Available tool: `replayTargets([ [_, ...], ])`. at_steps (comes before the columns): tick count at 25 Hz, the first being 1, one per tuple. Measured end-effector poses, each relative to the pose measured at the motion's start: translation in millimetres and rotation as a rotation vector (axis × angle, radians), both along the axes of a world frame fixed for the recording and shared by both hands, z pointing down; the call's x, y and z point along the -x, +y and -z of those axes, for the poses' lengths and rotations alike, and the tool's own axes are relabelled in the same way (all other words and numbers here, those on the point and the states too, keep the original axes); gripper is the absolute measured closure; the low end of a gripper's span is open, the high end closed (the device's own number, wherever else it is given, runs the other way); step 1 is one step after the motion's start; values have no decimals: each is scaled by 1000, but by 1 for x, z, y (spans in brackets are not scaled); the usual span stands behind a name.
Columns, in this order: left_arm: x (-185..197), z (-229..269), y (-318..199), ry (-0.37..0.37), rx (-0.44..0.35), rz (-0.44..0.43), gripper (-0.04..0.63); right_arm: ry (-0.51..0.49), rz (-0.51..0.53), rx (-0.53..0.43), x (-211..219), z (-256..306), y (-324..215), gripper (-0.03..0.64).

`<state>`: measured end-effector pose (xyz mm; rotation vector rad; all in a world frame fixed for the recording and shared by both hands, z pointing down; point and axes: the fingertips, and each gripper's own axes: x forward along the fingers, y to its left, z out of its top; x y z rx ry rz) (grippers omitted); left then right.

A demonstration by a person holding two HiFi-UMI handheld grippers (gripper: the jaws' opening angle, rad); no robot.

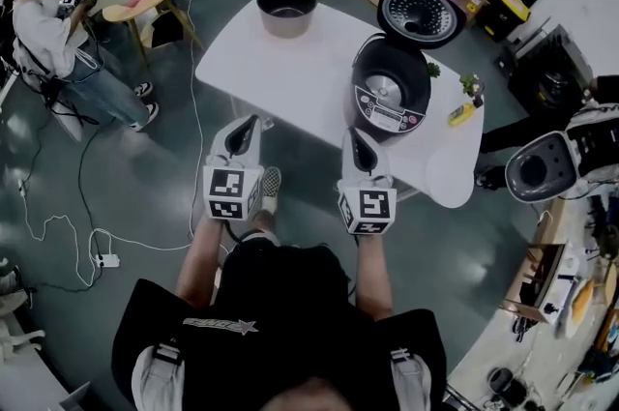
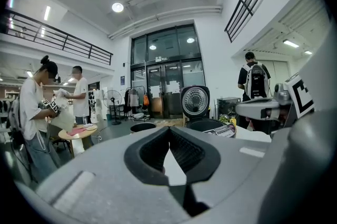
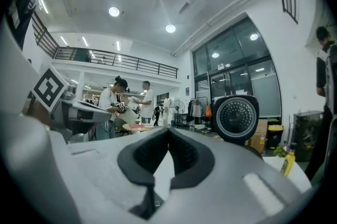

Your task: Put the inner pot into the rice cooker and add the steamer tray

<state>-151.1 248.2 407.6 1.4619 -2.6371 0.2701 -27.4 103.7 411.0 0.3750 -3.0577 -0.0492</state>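
Left gripper (image 1: 248, 125), lower centre of the frame, is clenched with nothing between its jaws; right gripper (image 1: 356, 136), just to its right, is likewise clamped empty. Both point toward the white table (image 1: 290, 75). On it the inner pot (image 1: 286, 9) stands at upper centre, apart from the rice cooker (image 1: 390, 92) at centre right, its lid (image 1: 422, 10) raised open.

**Grey, black and a touch of purple**

The left claw (image 1: 251, 121) and right claw (image 1: 354, 134) are light grey with black pads (image 2: 152, 152), each bearing a cube (image 1: 232, 193) of black-and-white squares. Ahead of the right claw stands a black rice cooker (image 1: 387, 95), its lid (image 1: 422, 10) rimmed dull purple. Beyond the left claw, a grey-brown pot (image 1: 286, 10) sits on the white table (image 1: 290, 71). Right of the cooker lies a yellow bottle (image 1: 462, 113).
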Motion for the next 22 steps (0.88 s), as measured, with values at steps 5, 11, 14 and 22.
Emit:
replayTargets([
  [5,59,-6,-22,12,4,-4,584,10,-4,12,59,-7,-20,612],
  [11,130,-10,-55,45,16,-13,584,35,-4,34,134,-11,-49,612],
  [14,166,-18,-71,64,31,-17,584,50,-12,46,169,-17,-65,612],
  [22,247,-39,-111,98,60,-39,584,89,-45,71,247,-35,-109,612],
])
